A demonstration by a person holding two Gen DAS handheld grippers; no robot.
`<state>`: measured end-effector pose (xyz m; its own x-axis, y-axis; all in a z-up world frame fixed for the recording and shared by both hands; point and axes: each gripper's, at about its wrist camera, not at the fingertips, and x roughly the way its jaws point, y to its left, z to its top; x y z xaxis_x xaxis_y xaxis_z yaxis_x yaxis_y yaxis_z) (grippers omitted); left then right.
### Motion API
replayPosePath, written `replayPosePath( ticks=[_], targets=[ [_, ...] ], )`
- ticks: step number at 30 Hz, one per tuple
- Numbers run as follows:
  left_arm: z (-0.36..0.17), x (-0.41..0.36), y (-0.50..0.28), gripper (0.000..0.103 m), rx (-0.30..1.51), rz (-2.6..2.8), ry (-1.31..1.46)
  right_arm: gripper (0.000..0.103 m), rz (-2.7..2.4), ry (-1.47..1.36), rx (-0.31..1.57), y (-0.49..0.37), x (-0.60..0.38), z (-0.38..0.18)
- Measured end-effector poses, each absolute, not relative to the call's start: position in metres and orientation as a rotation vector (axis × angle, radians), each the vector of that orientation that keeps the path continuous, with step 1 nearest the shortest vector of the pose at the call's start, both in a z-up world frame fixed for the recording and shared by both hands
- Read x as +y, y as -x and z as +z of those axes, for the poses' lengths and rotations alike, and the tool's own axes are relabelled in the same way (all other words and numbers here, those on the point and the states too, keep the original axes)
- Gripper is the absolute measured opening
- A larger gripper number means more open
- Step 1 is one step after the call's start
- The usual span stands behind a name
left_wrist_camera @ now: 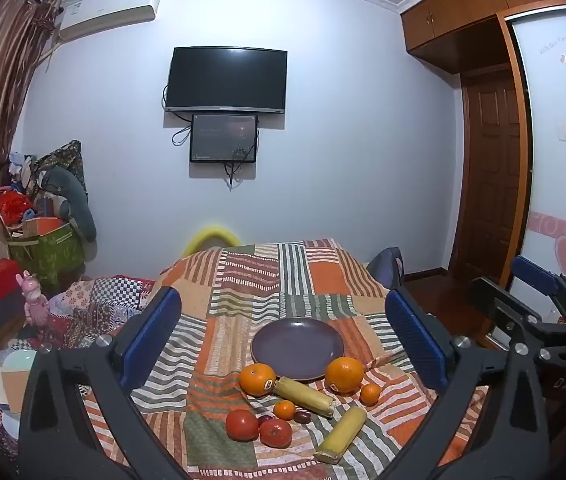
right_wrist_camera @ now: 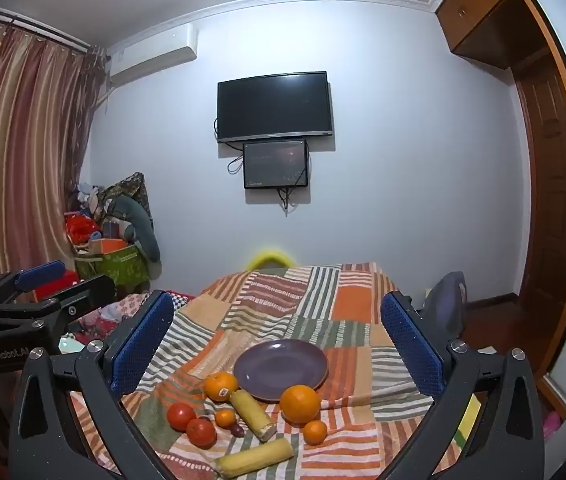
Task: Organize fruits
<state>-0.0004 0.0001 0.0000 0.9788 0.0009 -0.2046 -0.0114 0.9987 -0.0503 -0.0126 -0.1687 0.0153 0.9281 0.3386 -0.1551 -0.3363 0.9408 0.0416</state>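
Observation:
An empty purple plate (left_wrist_camera: 297,346) (right_wrist_camera: 281,368) sits on a striped patchwork cloth (left_wrist_camera: 243,280). In front of it lie two big oranges (left_wrist_camera: 257,378) (left_wrist_camera: 344,374), two small tangerines (left_wrist_camera: 284,409) (left_wrist_camera: 370,394), two tomatoes (left_wrist_camera: 242,424) (left_wrist_camera: 275,433), two yellow corn pieces (left_wrist_camera: 305,395) (left_wrist_camera: 342,432) and small dark fruits (left_wrist_camera: 302,416). My left gripper (left_wrist_camera: 283,340) is open, held above and short of the fruit. My right gripper (right_wrist_camera: 277,344) is open too, beside it, and shows at the left view's right edge (left_wrist_camera: 531,304).
A cluttered bed with a pink toy (left_wrist_camera: 35,304) and boxes (left_wrist_camera: 47,248) lies to the left. A dark chair (right_wrist_camera: 447,304) stands right of the table. A wooden door (left_wrist_camera: 491,168) is at the right, a TV (left_wrist_camera: 227,80) on the far wall.

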Motion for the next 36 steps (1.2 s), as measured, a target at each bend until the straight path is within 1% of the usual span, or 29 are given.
replayPosePath(
  ticks=[14,36],
  targets=[
    [0.010,-0.003,-0.002,0.103,0.209,0.000,0.043,0.103,0.349,-0.018,0.170,0.009,-0.168,0.015],
    [0.006,-0.007,0.005,0.103,0.206,-0.008,0.035,0.103,0.347,-0.026,0.166,0.012,-0.170,0.016]
  ],
)
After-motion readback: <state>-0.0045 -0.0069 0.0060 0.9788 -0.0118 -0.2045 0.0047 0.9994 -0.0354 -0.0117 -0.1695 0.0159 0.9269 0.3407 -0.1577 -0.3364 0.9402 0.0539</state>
